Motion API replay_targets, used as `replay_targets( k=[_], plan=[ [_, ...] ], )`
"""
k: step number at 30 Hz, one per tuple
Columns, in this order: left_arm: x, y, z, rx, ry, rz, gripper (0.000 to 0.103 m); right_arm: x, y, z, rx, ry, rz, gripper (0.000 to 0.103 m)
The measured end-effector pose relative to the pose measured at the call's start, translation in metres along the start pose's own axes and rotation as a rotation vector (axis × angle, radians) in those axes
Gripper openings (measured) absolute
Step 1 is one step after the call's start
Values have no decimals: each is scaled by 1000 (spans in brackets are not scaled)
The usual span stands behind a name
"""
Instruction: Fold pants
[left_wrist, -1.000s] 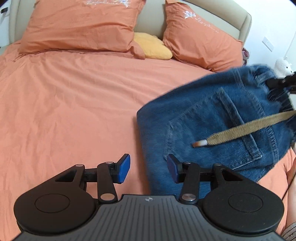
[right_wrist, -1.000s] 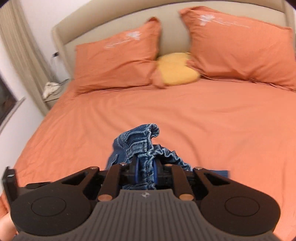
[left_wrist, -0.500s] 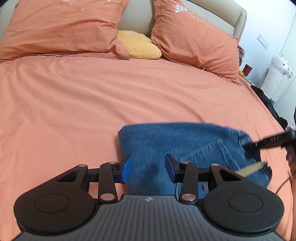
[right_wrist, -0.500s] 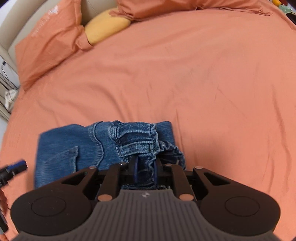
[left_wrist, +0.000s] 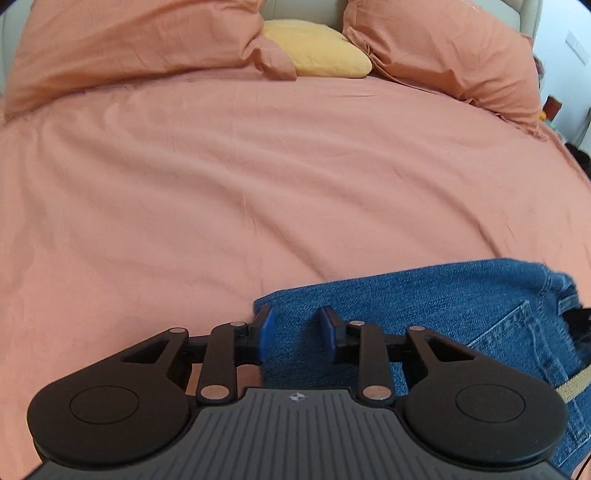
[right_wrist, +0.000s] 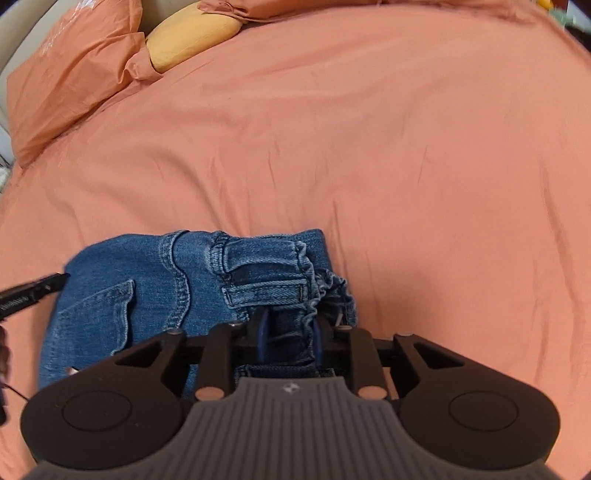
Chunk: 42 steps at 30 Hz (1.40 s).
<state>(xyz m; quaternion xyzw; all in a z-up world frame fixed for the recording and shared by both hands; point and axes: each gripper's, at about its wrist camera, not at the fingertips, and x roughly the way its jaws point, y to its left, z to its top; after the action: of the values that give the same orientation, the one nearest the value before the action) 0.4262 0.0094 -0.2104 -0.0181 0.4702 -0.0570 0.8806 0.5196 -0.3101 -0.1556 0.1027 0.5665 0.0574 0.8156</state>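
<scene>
Lying on bed: folded blue denim pants (right_wrist: 155, 295) rest flat on the near part of the orange-sheeted bed (right_wrist: 369, 147), back pocket up.
Right tongs (right_wrist: 288, 338): jaws have just been opening; gathered waistband sits between the blue pads, no longer pinched.
Left tongs (left_wrist: 295, 328): jaws have just been closing over the folded left edge of the denim; pads stand apart, pressing nothing.
Far end: two orange pillows (left_wrist: 129, 44) flank a yellow cushion (left_wrist: 317, 48) at the beige headboard.
</scene>
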Motion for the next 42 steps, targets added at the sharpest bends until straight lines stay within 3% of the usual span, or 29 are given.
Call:
replay_targets(
  k=[1,5,10,18,22,25,27,29,31,32,36,42],
  plan=[
    [-9,-2,-2,18,-12,13,34,-6,5,-2,-20,-20,-22,33],
    [-49,-8,-18,69,-58,-38,34,-43,11,-21,-68,-131,-9,36],
    [-91,-20,-54,103,-69,-131,34,-79,14,-69,-97,-229,3,36],
    [-136,-37,-124,141,-62,-137,36,-80,4,-149,73,-356,89,34],
    [-142,-43,-165,165,-40,-97,54,-67,11,-162,60,-365,77,36],
    [-139,-49,-190,164,-21,-92,59,-58,6,-161,75,-356,88,36],
    [-135,-56,-201,203,-34,-43,65,-56,0,-161,107,-354,109,36],
    [-127,-60,-204,238,-30,12,58,-57,-2,-163,108,-357,115,36],
    [-118,-58,-201,248,-5,56,38,-57,-2,-164,93,-362,111,35],
    [-119,-57,-198,254,10,26,29,-57,-3,-165,95,-363,115,35],
    [-139,-69,-190,447,-23,99,23,-59,-8,-166,106,-355,117,35],
    [-105,-52,-190,409,148,56,21,-55,-9,-164,103,-328,125,34]
  ],
)
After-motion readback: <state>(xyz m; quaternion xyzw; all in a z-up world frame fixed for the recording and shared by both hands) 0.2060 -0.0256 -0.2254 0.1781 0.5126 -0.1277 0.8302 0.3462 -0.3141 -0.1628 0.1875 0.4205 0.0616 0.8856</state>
